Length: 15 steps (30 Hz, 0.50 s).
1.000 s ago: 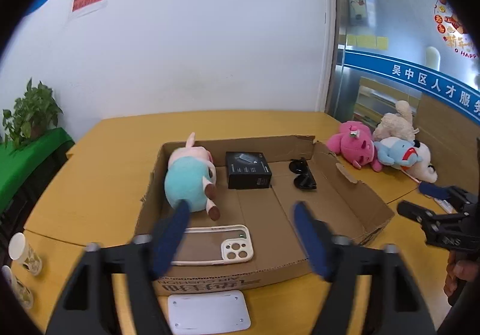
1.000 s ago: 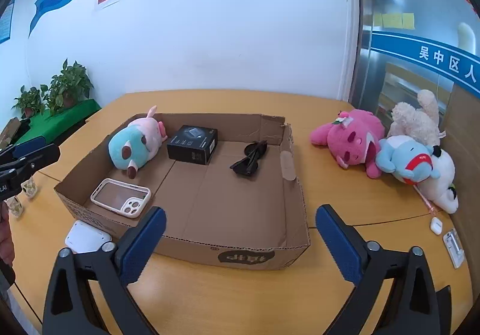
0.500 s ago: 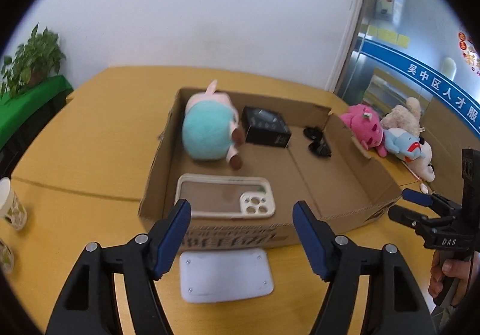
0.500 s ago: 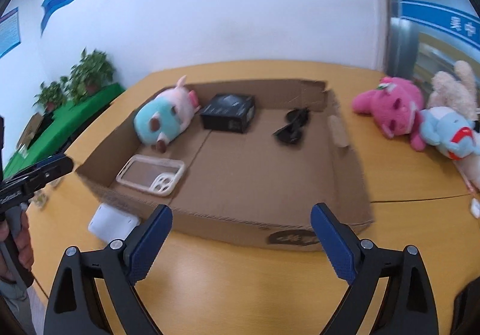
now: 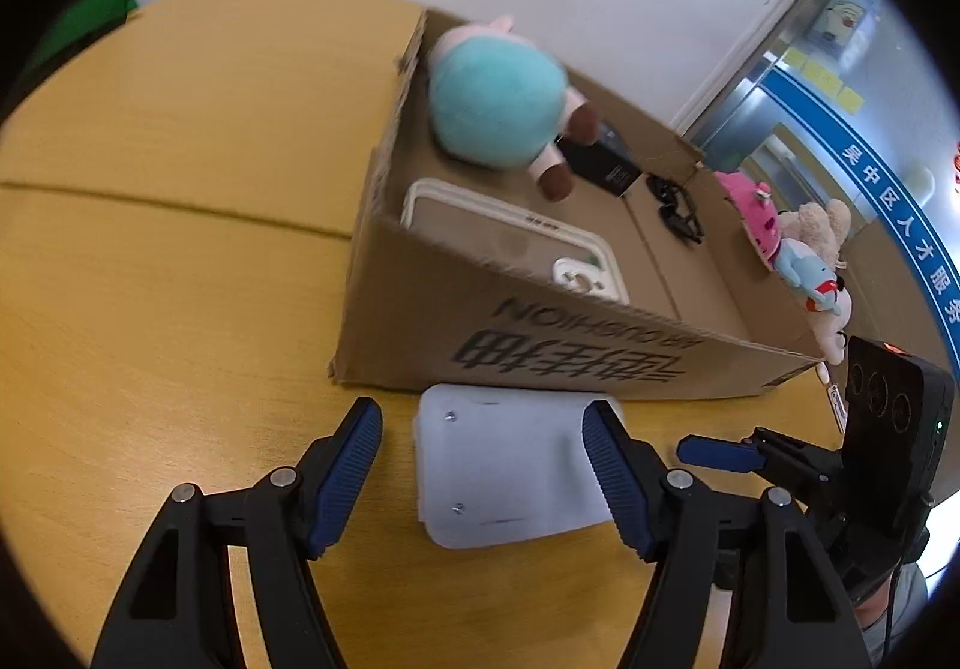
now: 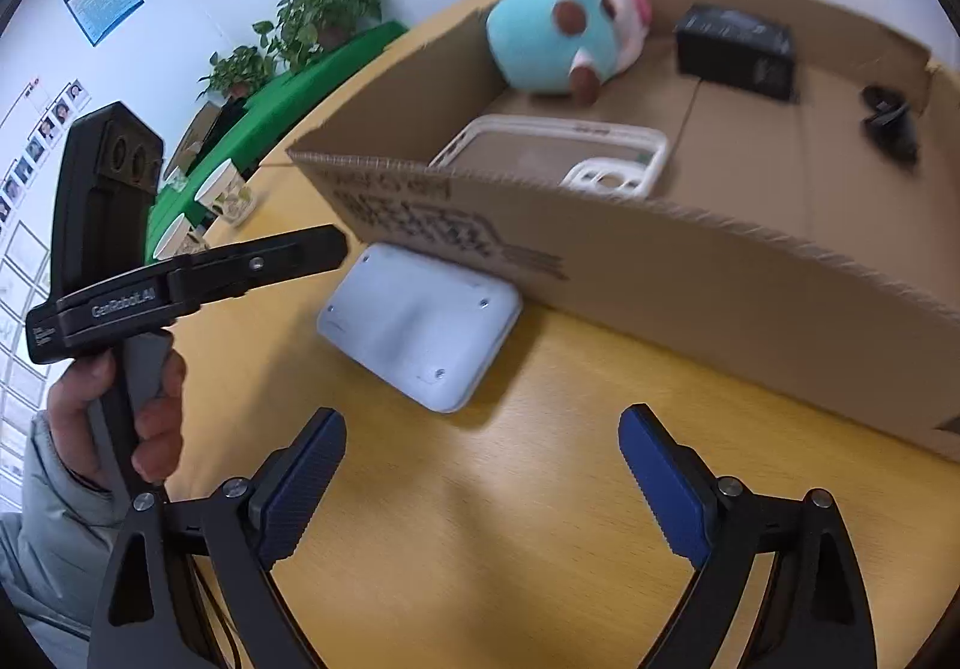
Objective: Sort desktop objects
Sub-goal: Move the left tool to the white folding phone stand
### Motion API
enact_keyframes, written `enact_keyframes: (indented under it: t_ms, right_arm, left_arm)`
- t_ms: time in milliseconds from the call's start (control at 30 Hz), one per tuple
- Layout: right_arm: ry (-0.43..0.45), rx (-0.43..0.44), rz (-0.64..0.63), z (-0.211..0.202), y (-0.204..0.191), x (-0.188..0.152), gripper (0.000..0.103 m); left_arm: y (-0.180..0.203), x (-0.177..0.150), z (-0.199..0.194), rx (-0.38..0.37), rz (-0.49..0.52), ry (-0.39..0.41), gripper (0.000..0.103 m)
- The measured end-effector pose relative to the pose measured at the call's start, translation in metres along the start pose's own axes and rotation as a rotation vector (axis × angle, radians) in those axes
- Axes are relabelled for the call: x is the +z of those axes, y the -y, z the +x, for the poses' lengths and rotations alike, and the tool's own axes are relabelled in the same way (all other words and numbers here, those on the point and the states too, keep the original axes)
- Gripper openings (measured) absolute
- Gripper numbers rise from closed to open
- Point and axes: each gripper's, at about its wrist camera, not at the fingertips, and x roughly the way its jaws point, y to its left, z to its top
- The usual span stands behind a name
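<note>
A flat white rectangular device (image 5: 504, 465) (image 6: 420, 327) lies on the wooden table against the front wall of a shallow cardboard box (image 5: 540, 333) (image 6: 690, 273). My left gripper (image 5: 483, 477) is open, its jaws standing either side of the device, just above it. My right gripper (image 6: 480, 483) is open and empty, a little short of the device. The box holds a teal and pink plush toy (image 5: 498, 105) (image 6: 564, 39), a white phone case (image 5: 510, 231) (image 6: 558, 159), a small black box (image 5: 600, 165) (image 6: 735, 48) and black sunglasses (image 5: 678, 213) (image 6: 888, 120).
Pink, beige and blue plush toys (image 5: 792, 243) lie on the table right of the box. Paper cups (image 6: 210, 201) stand at the table's left edge. Potted plants (image 6: 312, 15) sit on a green stand beyond. A small white item (image 5: 835, 405) lies by the box's right corner.
Both grippers have dropped low and moved in toward the white device in front of the box. The left jaws now straddle it; the right gripper has swung left to face it.
</note>
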Motion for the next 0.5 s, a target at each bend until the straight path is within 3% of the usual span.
enact_keyframes:
  t_ms: [133,267,367,500]
  right_arm:
    - [-0.008,0.018,-0.022,0.022,-0.005,0.007,0.093]
    - [0.009,0.052,-0.043,0.032,-0.009,0.013,0.092]
    - [0.013,0.073,-0.054,0.034,-0.013,0.014,0.084]
    - [0.034,0.076,-0.047,0.026,-0.011,0.006,0.084]
  left_arm:
    - [-0.006,0.001,0.014,-0.014,-0.009,-0.032,0.068]
    - [0.000,0.004,0.020,-0.033,0.006,-0.060,0.059]
    - [0.010,0.002,0.023,-0.016,0.026,-0.068,0.058]
    - [0.019,-0.003,0.025,-0.028,0.025,-0.071,0.057]
